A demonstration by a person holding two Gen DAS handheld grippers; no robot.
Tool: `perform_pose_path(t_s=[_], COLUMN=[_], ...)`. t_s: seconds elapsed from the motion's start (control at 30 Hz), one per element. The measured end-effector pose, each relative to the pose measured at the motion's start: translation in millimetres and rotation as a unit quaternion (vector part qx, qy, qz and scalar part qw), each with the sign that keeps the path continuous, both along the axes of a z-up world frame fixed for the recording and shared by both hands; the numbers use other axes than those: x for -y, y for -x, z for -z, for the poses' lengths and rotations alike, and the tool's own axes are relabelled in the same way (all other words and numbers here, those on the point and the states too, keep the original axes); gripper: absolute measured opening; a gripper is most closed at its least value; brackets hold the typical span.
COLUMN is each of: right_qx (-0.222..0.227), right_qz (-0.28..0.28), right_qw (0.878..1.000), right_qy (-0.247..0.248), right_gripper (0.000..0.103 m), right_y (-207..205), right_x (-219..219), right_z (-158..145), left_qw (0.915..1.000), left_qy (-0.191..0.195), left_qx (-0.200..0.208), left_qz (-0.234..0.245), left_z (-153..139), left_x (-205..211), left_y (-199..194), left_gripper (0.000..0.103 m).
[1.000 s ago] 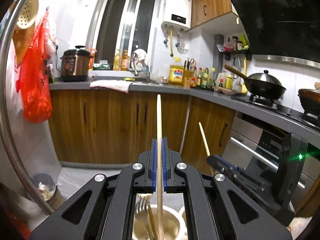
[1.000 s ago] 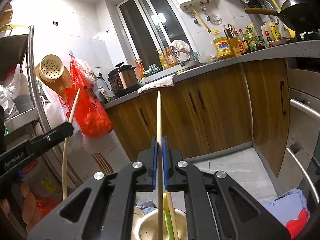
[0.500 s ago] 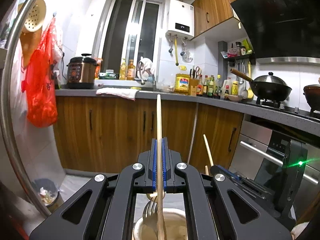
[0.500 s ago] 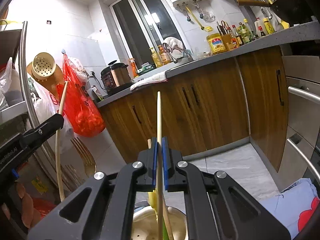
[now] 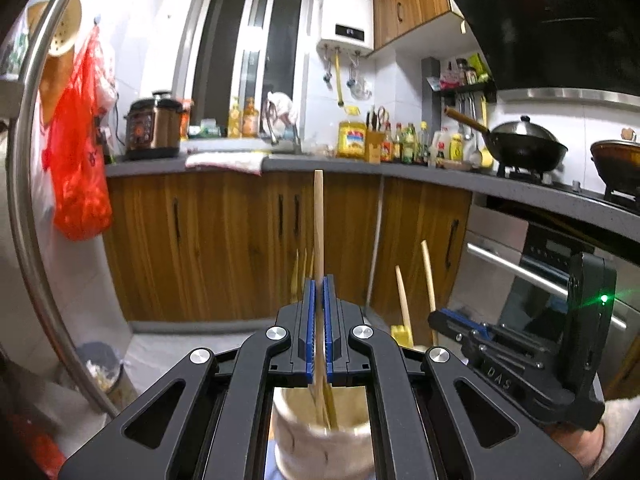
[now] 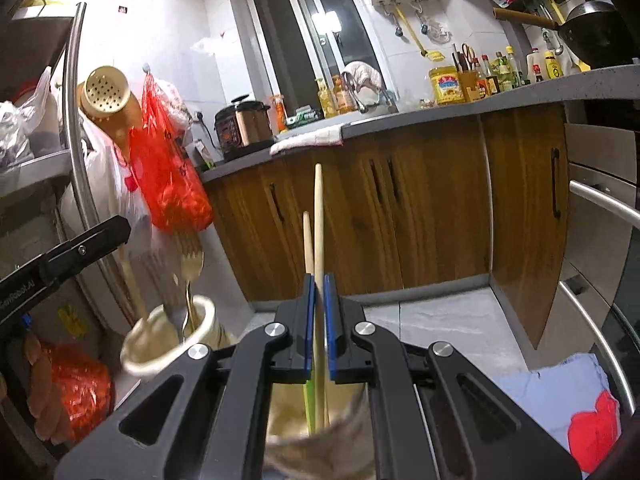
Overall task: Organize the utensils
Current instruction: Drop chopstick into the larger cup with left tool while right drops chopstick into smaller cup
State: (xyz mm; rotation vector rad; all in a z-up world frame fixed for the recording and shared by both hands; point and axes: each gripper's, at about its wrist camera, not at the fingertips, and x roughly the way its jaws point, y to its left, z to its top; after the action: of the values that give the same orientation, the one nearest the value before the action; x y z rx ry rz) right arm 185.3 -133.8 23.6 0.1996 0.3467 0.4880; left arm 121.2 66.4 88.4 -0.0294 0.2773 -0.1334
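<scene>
My left gripper (image 5: 318,285) is shut on an upright wooden chopstick (image 5: 318,220). Its lower end reaches into a cream ceramic holder (image 5: 320,436) right below the jaws, where gold forks stand. My right gripper (image 6: 319,285) is shut on a second wooden chopstick (image 6: 318,208), which dips into a blurred metal holder (image 6: 320,444) beside another chopstick (image 6: 307,240) and a green utensil (image 6: 307,400). In the right wrist view the cream holder (image 6: 170,340) with a gold fork (image 6: 191,264) stands to the left, under the left gripper's fingers (image 6: 100,236).
Wooden cabinets (image 5: 224,240) and a grey counter (image 5: 360,166) run along the back. A red bag (image 5: 80,172) hangs at the left beside a steel rail (image 5: 24,200). A bin (image 5: 100,364) sits on the floor. An oven handle (image 6: 600,200) and a blue cloth (image 6: 560,392) are at the right.
Both grippers have sunk, each with its chopstick still clamped. The chopsticks' lower ends now sit deeper in the holders, which look closer and larger.
</scene>
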Motion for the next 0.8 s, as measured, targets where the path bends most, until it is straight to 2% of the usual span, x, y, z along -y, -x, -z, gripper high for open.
perform_pose_path(t_s=[0.3,0.67,0.73,0.77,0.8], right_qx=[-0.021,-0.035,-0.04,-0.042,-0.043], right_qz=[-0.018,-0.024,-0.026,-0.025,-0.024], right_qw=[0.999,0.998,0.998,0.998,0.998], right_qy=[0.028,0.043,0.041,0.043,0.045], right_gripper=[0.005,0.005,0.006,0.006,0.008], right_y=[19.6,15.6,14.4,14.4,14.4], right_x=[1.4,-6.8,-6.8,-7.0,-6.7], right_z=[8.4,3.0,2.6,2.1,1.7], left_qw=[0.9937,0.9899,0.99,0.9904,0.9909], left_qy=[0.0,-0.011,-0.015,-0.015,-0.014], left_qx=[-0.11,-0.14,-0.139,-0.137,-0.133], left_qz=[0.022,0.018,0.017,0.017,0.016], left_z=[23.9,33.6,33.1,32.2,30.8], left_x=[-7.9,-2.5,-1.5,-1.1,-1.3], left_y=[0.4,-9.9,-9.9,-8.7,-6.9], left_gripper=[0.005,0.005,0.01,0.02,0.036])
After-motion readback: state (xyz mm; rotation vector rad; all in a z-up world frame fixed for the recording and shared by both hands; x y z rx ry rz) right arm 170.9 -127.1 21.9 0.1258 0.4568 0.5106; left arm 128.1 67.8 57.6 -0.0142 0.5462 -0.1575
